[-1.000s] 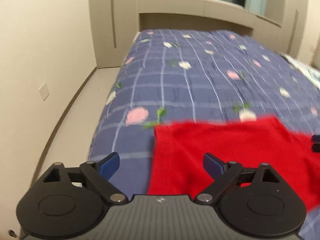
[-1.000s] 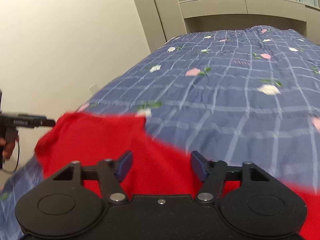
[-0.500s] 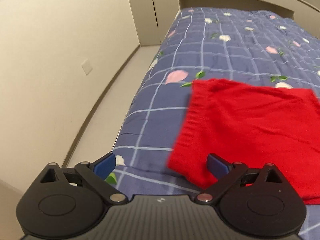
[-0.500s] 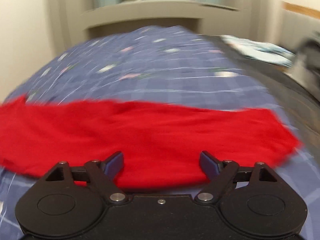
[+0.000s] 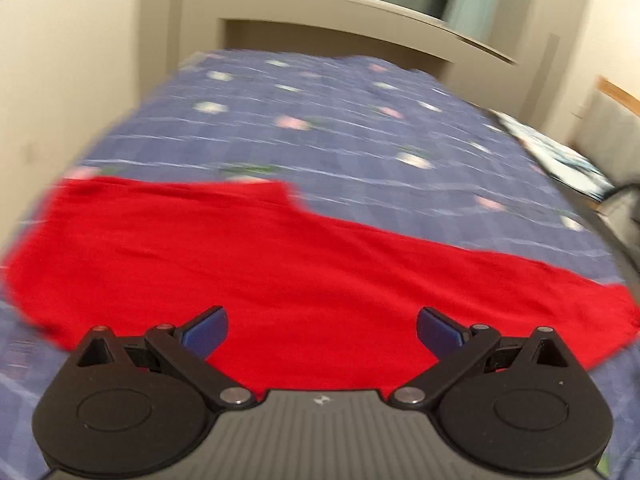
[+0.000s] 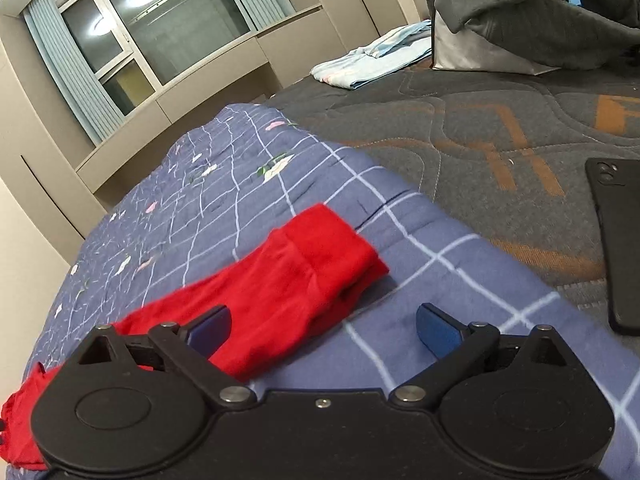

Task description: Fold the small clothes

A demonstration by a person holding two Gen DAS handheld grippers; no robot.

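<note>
A small red garment [image 5: 280,264] lies spread flat on a blue floral checked bedspread [image 5: 360,140]. My left gripper [image 5: 320,330] is open and empty, hovering over the garment's near edge. In the right wrist view the garment [image 6: 296,280] runs from lower left to its folded end at the centre. My right gripper [image 6: 322,330] is open and empty above that end; its left finger is over the red cloth, its right finger over bare bedspread [image 6: 420,248].
A dark quilted mattress [image 6: 480,128] lies to the right, with a black phone [image 6: 620,240], folded light blue clothes [image 6: 372,60] and a grey bag with dark cloth [image 6: 520,12]. A beige wall [image 5: 60,80] runs on the left, with a window [image 6: 168,28] behind the bed.
Both grippers have swung to the right. The left view now looks across the whole garment. The right view now looks at the garment's right end and the mattress. Both stay open.
</note>
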